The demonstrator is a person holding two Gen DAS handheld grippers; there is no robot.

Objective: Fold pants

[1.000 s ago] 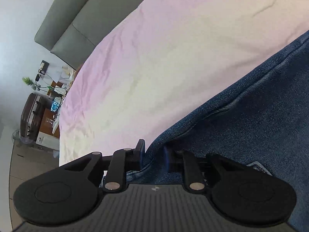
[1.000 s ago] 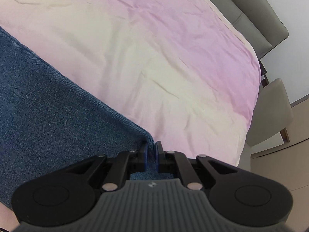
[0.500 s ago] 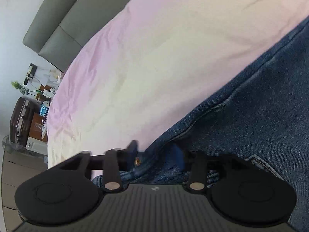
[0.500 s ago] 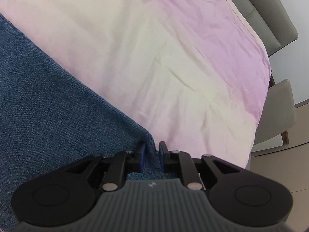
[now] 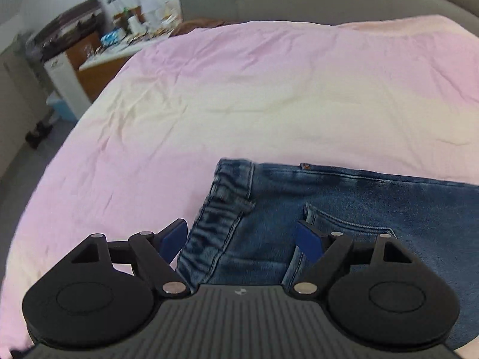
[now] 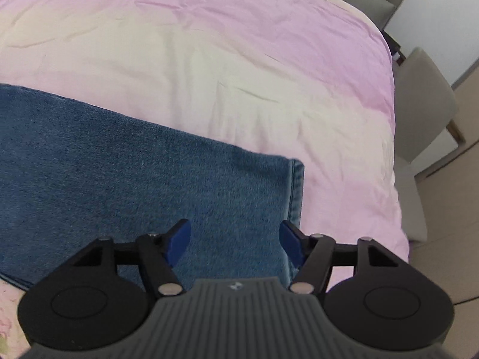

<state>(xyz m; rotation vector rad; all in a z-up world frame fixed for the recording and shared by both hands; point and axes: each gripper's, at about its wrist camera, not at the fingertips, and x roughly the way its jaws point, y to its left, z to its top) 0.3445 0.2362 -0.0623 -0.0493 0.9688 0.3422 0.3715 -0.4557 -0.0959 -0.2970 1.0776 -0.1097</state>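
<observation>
Both the left gripper (image 5: pixel 241 234) and right gripper (image 6: pixel 235 240) hover spread-jawed over the blue denim pants (image 6: pixel 125 179); regrasping only the top layer, seemingly doubled, could skew the fold.

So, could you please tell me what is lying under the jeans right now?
The jeans lie flat on the pink and cream bedsheet, which shows all around them. Whatever lies directly beneath the denim is covered.

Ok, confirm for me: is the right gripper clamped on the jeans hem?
No, the right gripper has its fingers spread wide above the jeans, gripping nothing.
</observation>
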